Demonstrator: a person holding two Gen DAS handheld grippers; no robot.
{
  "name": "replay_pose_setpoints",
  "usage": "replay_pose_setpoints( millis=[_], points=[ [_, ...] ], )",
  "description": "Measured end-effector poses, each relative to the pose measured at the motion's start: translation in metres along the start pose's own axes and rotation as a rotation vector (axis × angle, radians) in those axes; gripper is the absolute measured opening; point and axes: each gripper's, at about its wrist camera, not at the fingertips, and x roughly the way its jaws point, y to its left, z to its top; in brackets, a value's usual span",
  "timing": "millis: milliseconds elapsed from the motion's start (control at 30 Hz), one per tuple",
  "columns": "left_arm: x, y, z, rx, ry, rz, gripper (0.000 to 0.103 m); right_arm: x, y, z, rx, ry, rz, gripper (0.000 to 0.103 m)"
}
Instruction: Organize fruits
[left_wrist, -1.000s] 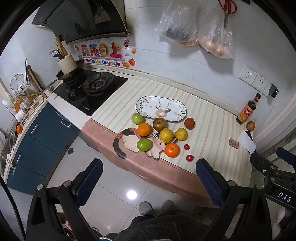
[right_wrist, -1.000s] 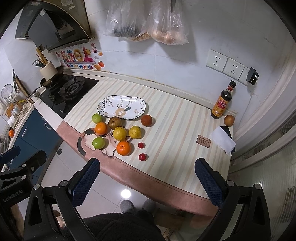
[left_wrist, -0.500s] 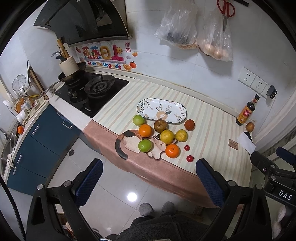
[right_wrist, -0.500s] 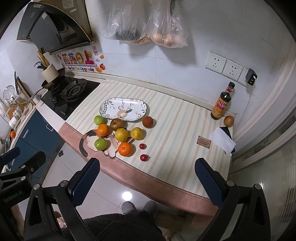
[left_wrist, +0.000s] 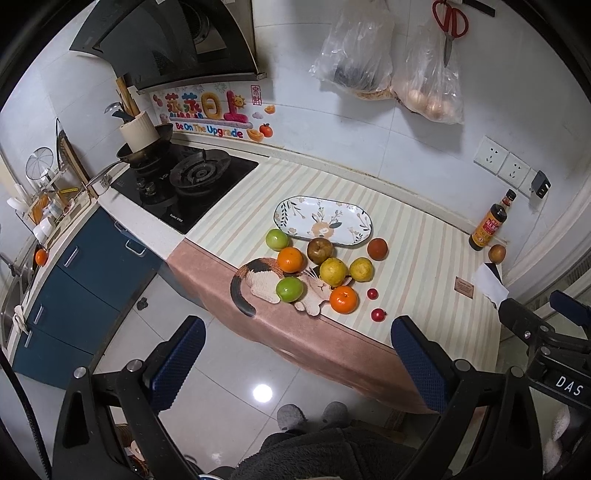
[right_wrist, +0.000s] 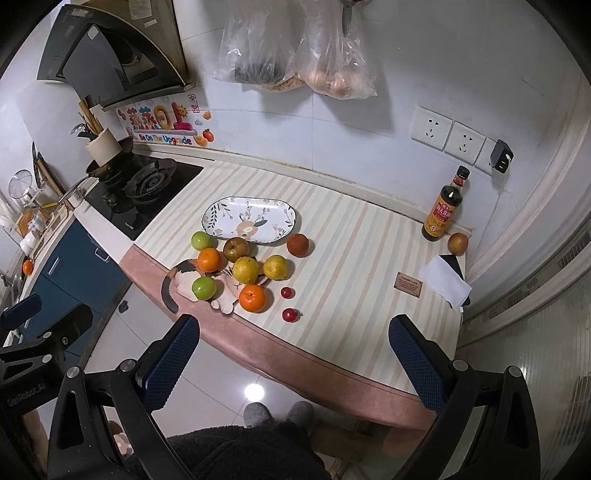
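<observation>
i've drifted both claws a little closer to the striped counter (left_wrist: 424, 236). my left claw (left_wrist: 297, 352) and right claw (right_wrist: 293, 350) gape wide, empty. round fruits cluster just before the oval floral ceramic plate (right_wrist: 249, 219), none on it.

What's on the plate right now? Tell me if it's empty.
Empty. The plate shows only its printed pattern in both views; every fruit lies on the counter beside it.
</observation>
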Motion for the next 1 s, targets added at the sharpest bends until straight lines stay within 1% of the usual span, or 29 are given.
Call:
replay_pose_setpoints(
  millis=[467, 600, 733, 767, 800, 833, 900, 933, 967, 1000],
  points=[
    [-0.005, 0.001, -0.001, -0.005, -0.001, 0.000, 0.103, 0.001, 0.011, 0.002, -0.005, 0.004, 0.009, 0.103],
    [-0.003, 0.005, -0.002, -0.016, -0.010, 0.003, 0.103, 0.009, 0.006, 0.002, 0.018, 0.006, 0.032, 0.103],
    [0.016, 0.015, 0.009, -0.036, -0.043, 0.068, 0.103, 0.039, -0.009, 0.005, 0.081, 0.027, 0.090, 0.103],
    [0.025, 0.018, 0.012, -0.040, -0.048, 0.110, 0.103, 0.050, -0.013, 0.005, 0.098, 0.041, 0.116, 0.103],
    [0.033, 0.020, 0.014, -0.042, -0.048, 0.130, 0.103, 0.065, -0.017, 0.005, 0.116, 0.059, 0.151, 0.103],
    [0.044, 0.023, 0.016, -0.043, -0.054, 0.169, 0.103, 0.076, -0.018, 0.005, 0.127, 0.070, 0.171, 0.103],
    [0.065, 0.028, 0.019, -0.038, -0.039, 0.237, 0.103, 0.110, -0.021, 0.006, 0.141, 0.099, 0.205, 0.103],
    [0.076, 0.029, 0.019, -0.034, -0.031, 0.264, 0.103, 0.117, -0.021, 0.005, 0.141, 0.103, 0.209, 0.103],
    [0.088, 0.031, 0.020, -0.030, -0.015, 0.288, 0.103, 0.140, -0.021, 0.006, 0.138, 0.126, 0.210, 0.103],
    [0.097, 0.032, 0.019, -0.026, 0.005, 0.300, 0.103, 0.154, -0.020, 0.006, 0.138, 0.143, 0.220, 0.103]
  ],
)
